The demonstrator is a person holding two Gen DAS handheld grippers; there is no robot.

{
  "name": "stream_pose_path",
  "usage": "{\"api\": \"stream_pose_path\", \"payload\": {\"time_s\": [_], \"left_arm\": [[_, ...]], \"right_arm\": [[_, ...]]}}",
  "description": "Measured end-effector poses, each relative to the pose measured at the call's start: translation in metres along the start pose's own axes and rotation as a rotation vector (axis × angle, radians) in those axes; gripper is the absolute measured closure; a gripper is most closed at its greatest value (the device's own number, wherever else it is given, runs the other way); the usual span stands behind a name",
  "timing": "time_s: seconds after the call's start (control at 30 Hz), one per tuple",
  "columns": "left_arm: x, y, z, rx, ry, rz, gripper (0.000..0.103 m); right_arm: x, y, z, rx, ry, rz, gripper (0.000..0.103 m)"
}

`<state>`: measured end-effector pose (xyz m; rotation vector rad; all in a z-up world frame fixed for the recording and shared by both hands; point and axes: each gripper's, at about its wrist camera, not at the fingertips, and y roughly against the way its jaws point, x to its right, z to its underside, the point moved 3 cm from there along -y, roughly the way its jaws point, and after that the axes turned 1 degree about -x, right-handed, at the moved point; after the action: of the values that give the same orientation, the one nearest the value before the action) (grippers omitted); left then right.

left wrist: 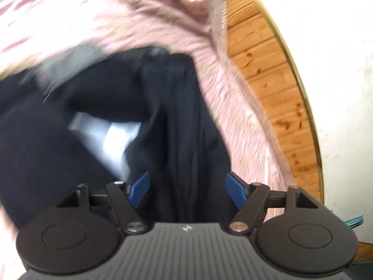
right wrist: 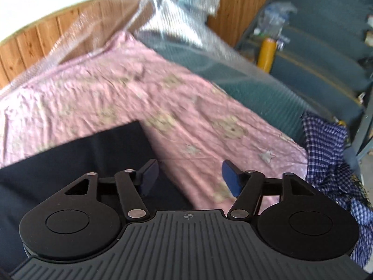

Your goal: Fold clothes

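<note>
a: left tool [left wrist: 187,187] points down at the dark garment [left wrist: 98,126], blue fingers [left wrist: 139,189] spread wide, a fold of the cloth between them but not pinched.

b: and the right tool [right wrist: 190,177]?

a: released too, fingers apart, tilted low over the pink sheet [right wrist: 186,107] on the bed, at the garment's edge.

b: where's the garment?

a: spread on the pink sheet. the left view is smeared; a white patch [left wrist: 109,137] on the cloth is unreadable. a checked shirt [right wrist: 326,154] lies at the bed's right edge, partly cut off.
</note>
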<state>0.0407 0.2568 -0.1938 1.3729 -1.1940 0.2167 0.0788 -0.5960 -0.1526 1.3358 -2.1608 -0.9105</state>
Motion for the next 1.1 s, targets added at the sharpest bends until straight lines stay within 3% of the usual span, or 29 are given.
{"api": "stream_pose_path", "payload": {"time_s": [0.07, 0.2, 0.23, 0.27, 0.3, 0.33, 0.47, 0.57, 0.63, 0.73, 0.77, 0.83, 0.9, 0.93, 1.0, 1.07, 1.1], "left_arm": [[0.006, -0.022, -0.026, -0.021, 0.005, 0.016, 0.027], [0.014, -0.081, -0.048, -0.11, 0.065, -0.007, 0.029], [0.011, -0.09, -0.051, -0.127, 0.073, -0.001, 0.037], [0.008, -0.095, -0.054, -0.135, 0.063, 0.005, 0.071], [0.01, -0.094, -0.055, -0.135, 0.03, 0.02, 0.091], [0.011, -0.092, -0.056, -0.134, -0.006, 0.036, 0.1], [0.03, 0.015, -0.029, 0.036, -0.211, 0.314, 0.099], [-0.023, 0.058, 0.016, -0.009, -0.249, 0.166, 0.098], [-0.038, 0.053, 0.02, -0.019, -0.19, 0.156, 0.093], [-0.059, 0.043, 0.022, -0.033, -0.094, 0.15, 0.067], [-0.066, 0.04, 0.023, -0.037, -0.062, 0.148, 0.05], [-0.08, 0.033, 0.025, -0.046, 0.002, 0.144, 0.025], [-0.092, 0.024, 0.021, -0.043, 0.101, 0.141, 0.023], [-0.088, 0.029, 0.02, -0.015, 0.06, 0.131, 0.023], [-0.075, 0.042, 0.019, 0.045, -0.048, 0.108, 0.031], [-0.063, 0.055, 0.019, 0.105, -0.155, 0.084, 0.083], [-0.057, 0.061, 0.019, 0.135, -0.209, 0.072, 0.09]], "right_arm": [[-0.031, 0.018, 0.008, 0.002, 0.02, -0.033, 0.021], [-0.095, 0.049, 0.032, -0.007, 0.063, -0.076, 0.021], [-0.109, 0.058, 0.04, -0.011, 0.063, -0.089, 0.02], [-0.122, 0.066, 0.049, -0.018, 0.061, -0.107, 0.02], [-0.135, 0.074, 0.058, -0.027, 0.065, -0.127, 0.02], [-0.148, 0.081, 0.067, -0.04, 0.083, -0.148, 0.02], [-0.191, 0.1, 0.095, -0.079, 0.187, -0.232, 0.02], [-0.212, 0.109, 0.104, -0.089, 0.237, -0.271, 0.02], [-0.227, 0.11, 0.112, -0.108, 0.269, -0.3, 0.02], [-0.258, 0.107, 0.125, -0.163, 0.343, -0.35, 0.021], [-0.269, 0.109, 0.129, -0.17, 0.377, -0.374, 0.021], [-0.293, 0.116, 0.133, -0.159, 0.45, -0.422, 0.021], [-0.315, 0.122, 0.137, -0.155, 0.506, -0.46, 0.021], [-0.326, 0.125, 0.139, -0.155, 0.53, -0.478, 0.021], [-0.349, 0.134, 0.143, -0.149, 0.58, -0.515, 0.02], [-0.369, 0.143, 0.149, -0.141, 0.636, -0.552, 0.02], [-0.377, 0.147, 0.152, -0.138, 0.666, -0.568, 0.02]]}}
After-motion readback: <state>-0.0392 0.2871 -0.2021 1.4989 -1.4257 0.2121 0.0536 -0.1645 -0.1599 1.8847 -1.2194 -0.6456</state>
